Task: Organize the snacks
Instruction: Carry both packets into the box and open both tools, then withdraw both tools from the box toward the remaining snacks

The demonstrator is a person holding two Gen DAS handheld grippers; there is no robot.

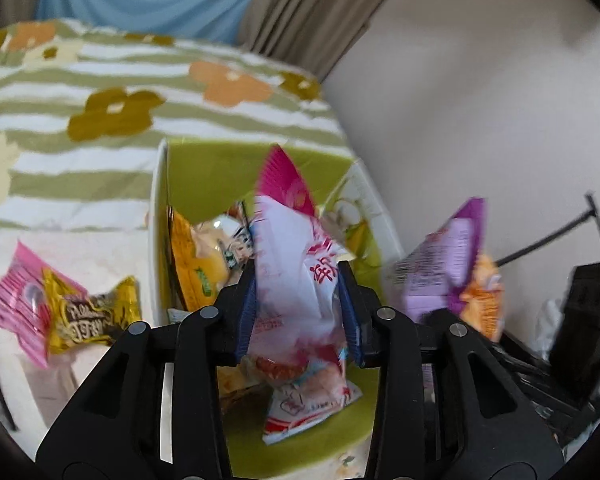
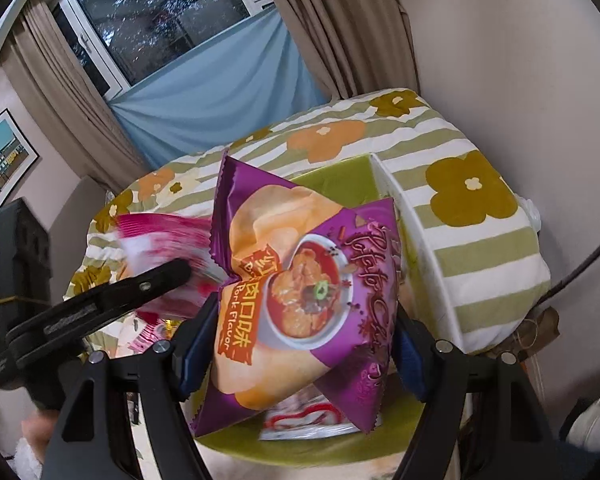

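My left gripper [image 1: 298, 274] is shut on a pink and white snack packet [image 1: 296, 240], held over a white box with a green lining [image 1: 158, 216] on the bed. An orange packet [image 1: 196, 264] and a white and red packet [image 1: 308, 408] lie inside the box. My right gripper [image 2: 306, 312] is shut on a purple potato chip bag [image 2: 300, 264] above the same box [image 2: 416, 236]. The chip bag [image 1: 448, 264] shows blurred at the right of the left wrist view. In the right wrist view the left gripper [image 2: 172, 276] and its pink packet [image 2: 160, 240] are just left of the chip bag.
A pink packet [image 1: 12, 304] and a yellow packet [image 1: 92, 312] lie outside the box to its left. The striped floral blanket [image 1: 100, 80] covers the bed. A wall [image 1: 460, 120] stands close on the right, with a black device [image 1: 584, 320] and cables beside it.
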